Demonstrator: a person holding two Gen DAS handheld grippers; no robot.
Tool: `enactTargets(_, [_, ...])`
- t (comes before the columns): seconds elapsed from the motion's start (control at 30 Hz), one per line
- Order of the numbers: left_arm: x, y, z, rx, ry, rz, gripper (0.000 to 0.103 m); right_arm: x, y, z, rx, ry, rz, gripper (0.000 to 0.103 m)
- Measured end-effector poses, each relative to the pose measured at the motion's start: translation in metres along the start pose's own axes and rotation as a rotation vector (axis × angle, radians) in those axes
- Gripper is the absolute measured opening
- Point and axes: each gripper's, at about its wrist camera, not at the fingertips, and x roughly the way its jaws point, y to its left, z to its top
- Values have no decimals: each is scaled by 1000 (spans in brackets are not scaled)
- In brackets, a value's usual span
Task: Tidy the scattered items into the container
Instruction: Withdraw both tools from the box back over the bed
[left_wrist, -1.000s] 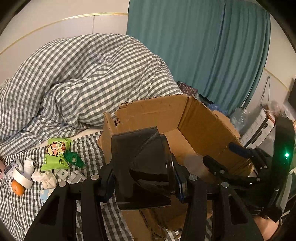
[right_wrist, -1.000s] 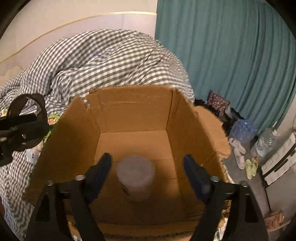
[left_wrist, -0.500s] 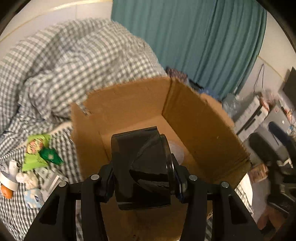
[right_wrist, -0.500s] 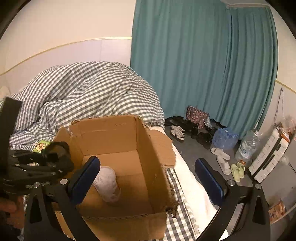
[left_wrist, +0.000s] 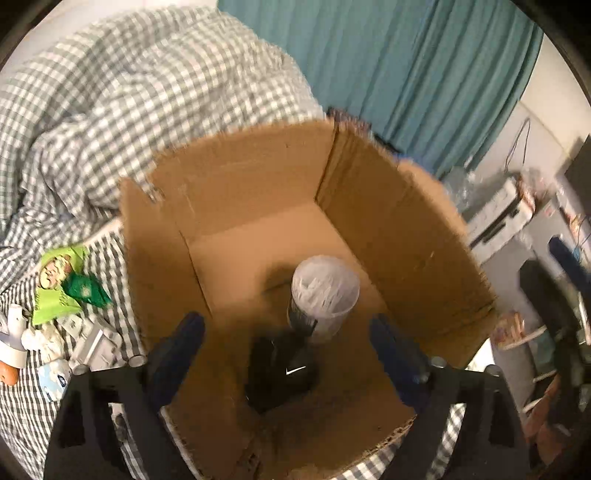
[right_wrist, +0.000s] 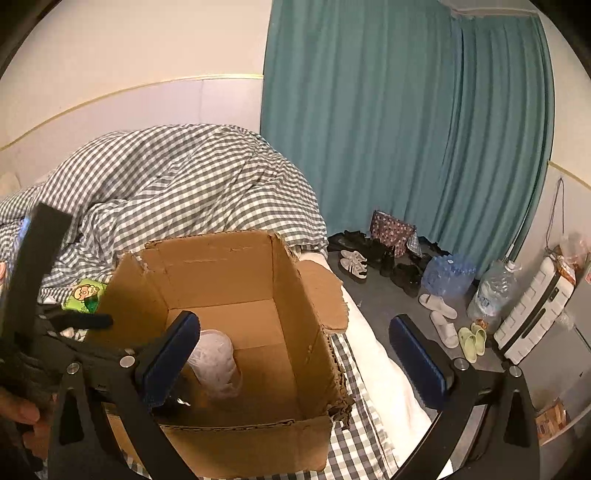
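Checked bedding (left_wrist: 155, 92) surrounds the box (left_wrist: 402, 221). Inside the box, a jar (left_wrist: 325, 299) stands beside a black item (left_wrist: 280, 369). Left gripper (left_wrist: 286, 354) over the box is opening, empty; lift clear. Right gripper (right_wrist: 295, 365) gapes, empty. Clutter (left_wrist: 70, 321) waits left of the box.

The cardboard box (left_wrist: 399, 221) sits on the bed (right_wrist: 369, 435), with a plastic jar (left_wrist: 325, 299) and a dark object (left_wrist: 280, 365) inside. Small items (left_wrist: 62, 314) lie scattered left of it. The duvet (left_wrist: 140, 103) is heaped behind.

blurred black object (left_wrist: 280, 369) in box (left_wrist: 406, 229)
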Motion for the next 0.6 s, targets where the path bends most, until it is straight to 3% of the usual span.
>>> enactTargets(0.3, [-70,16,-2,-27,-236,139,98,-34,19,16,0,-66,1,103])
enactTargets(0.6, [-146,62,-17,-96,-376,220,103,-81,64,38,-25,-191,52,103])
